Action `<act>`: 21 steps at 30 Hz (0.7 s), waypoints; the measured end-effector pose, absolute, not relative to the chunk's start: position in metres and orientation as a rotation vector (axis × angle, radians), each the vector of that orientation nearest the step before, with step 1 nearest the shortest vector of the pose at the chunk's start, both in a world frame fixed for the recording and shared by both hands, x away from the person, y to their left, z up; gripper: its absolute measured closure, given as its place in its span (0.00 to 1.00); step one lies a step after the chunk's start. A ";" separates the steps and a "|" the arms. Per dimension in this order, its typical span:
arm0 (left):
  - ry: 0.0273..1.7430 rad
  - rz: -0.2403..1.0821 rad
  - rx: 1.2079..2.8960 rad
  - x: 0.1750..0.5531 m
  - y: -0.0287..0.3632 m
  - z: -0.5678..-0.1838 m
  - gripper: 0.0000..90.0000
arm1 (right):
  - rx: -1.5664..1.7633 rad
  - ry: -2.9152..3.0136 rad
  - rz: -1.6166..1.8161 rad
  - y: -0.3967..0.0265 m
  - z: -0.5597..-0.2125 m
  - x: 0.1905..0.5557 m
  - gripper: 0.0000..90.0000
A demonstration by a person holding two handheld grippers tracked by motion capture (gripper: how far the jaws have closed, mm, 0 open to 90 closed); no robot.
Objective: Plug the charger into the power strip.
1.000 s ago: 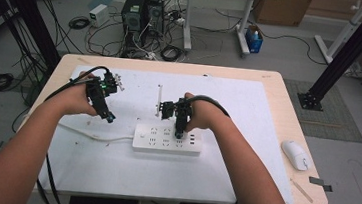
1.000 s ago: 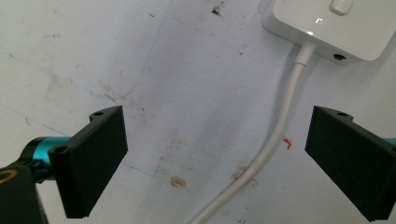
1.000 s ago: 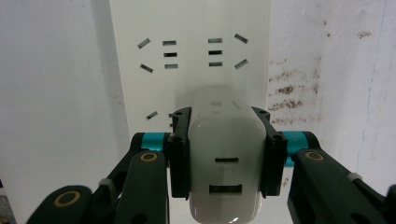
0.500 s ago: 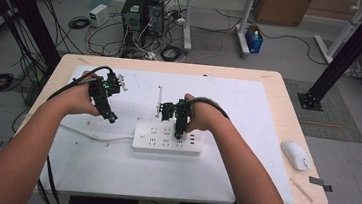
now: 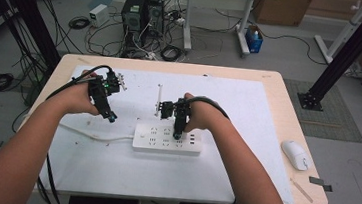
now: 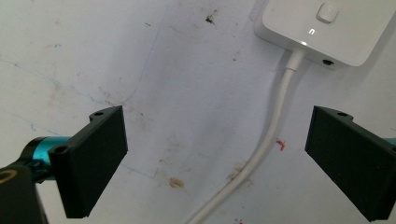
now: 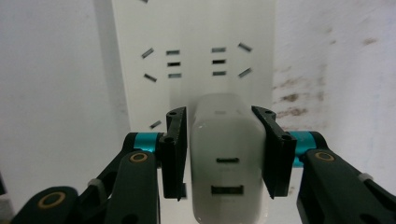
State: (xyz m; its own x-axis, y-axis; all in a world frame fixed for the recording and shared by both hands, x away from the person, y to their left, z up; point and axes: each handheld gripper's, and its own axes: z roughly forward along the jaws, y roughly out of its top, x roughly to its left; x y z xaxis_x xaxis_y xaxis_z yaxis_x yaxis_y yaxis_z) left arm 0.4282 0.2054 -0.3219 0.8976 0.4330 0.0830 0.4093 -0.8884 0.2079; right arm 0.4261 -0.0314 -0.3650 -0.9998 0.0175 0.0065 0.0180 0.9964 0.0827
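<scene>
High view: white sheet (image 5: 248,113) over a wooden table (image 5: 289,102), grey floor beyond with computer towers (image 5: 142,13) and loose cables (image 5: 173,53). Black frame posts at both far corners, a second desk behind. White power strip (image 5: 157,141) near the middle of the sheet, its cord (image 5: 90,134) running off to the left. Mouse (image 5: 295,154) at the right edge, on bare wood. Left gripper (image 5: 111,117) above the sheet, left of the strip and apart from it. Right gripper (image 5: 179,134) pointing down onto the strip's right half. Bare sheet on all sides of the strip, widest toward the near edge.

Left gripper view: stained white sheet below, jaws spread wide with nothing held; cord (image 6: 275,121) passing between them, one end of the strip (image 6: 327,28) at the top right.

Right gripper view: white charger (image 7: 228,158) seated on the strip (image 7: 140,28), flanked by the two jaws. Jaws just been opening: a thin gap at each side, pads off the charger. Free sockets (image 7: 173,63) just ahead.
</scene>
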 end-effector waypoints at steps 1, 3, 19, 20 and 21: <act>0.656 0.186 2.879 0.429 0.206 -0.322 0.06 | -0.035 -3.122 -0.170 -0.034 -0.358 0.427 0.54; 0.679 0.186 2.864 0.428 0.207 -0.323 0.06 | -0.052 -3.120 -0.174 -0.035 -0.355 0.427 0.53; 0.652 0.186 2.872 0.430 0.199 -0.322 0.06 | -0.288 -3.069 -0.483 -0.072 -0.321 0.440 0.28; 0.656 0.186 2.868 0.430 0.199 -0.323 0.06 | -0.302 -3.070 -0.498 -0.074 -0.320 0.441 0.25; 0.656 0.186 2.868 0.430 0.199 -0.323 0.06 | -0.302 -3.070 -0.498 -0.074 -0.320 0.441 0.25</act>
State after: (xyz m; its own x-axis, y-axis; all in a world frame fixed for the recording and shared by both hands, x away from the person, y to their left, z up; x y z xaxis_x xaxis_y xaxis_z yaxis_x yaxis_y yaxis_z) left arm 0.4300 0.1990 -0.3226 0.8939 0.4411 0.0792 0.4169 -0.8833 0.2146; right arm 0.4409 -0.0737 -0.3200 -0.9813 0.1869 0.0469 0.1922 0.9307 0.3114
